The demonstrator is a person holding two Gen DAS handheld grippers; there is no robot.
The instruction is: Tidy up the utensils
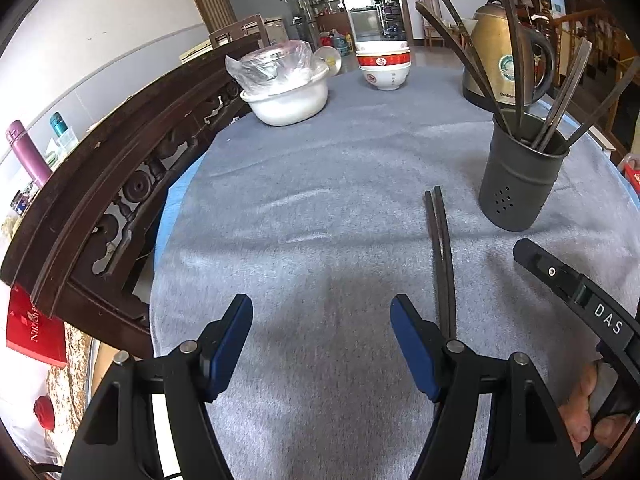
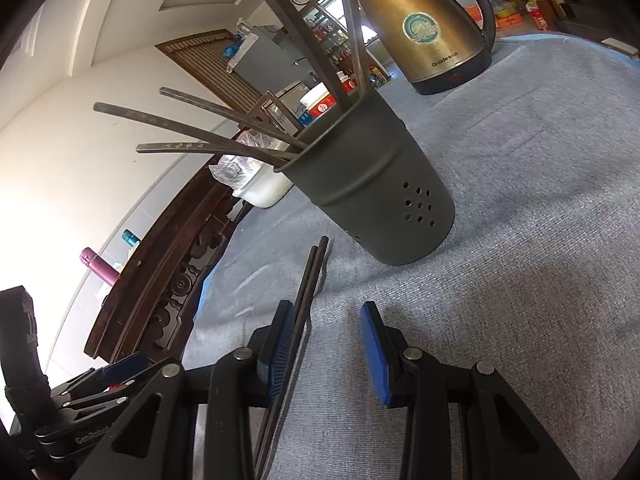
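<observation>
Both claws hover with blue ribbed pads apart, left gripper (image 1: 322,322) wide, right gripper (image 2: 328,332) narrower, gripping nothing. Two slim dark chopsticks (image 1: 440,256) lie together on fuzzy grey cloth (image 1: 320,208), beside the perforated cylindrical holder (image 1: 520,176); brass-coloured kettle (image 1: 504,52) behind.

Table (image 1: 320,208): covered in grey cloth, rough looped pile, matt. Utensil holder (image 1: 520,178): dark grey, matt, smooth. Chopsticks (image 1: 442,256): dark, dull. Kettle (image 2: 428,36) at 12 o'clock: brushed brass-toned metal, glossy black handle. Bowls (image 1: 383,65): glazed ceramic.

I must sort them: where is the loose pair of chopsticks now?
The chopsticks lie flat on the grey cloth, just left of the dark holder.
</observation>
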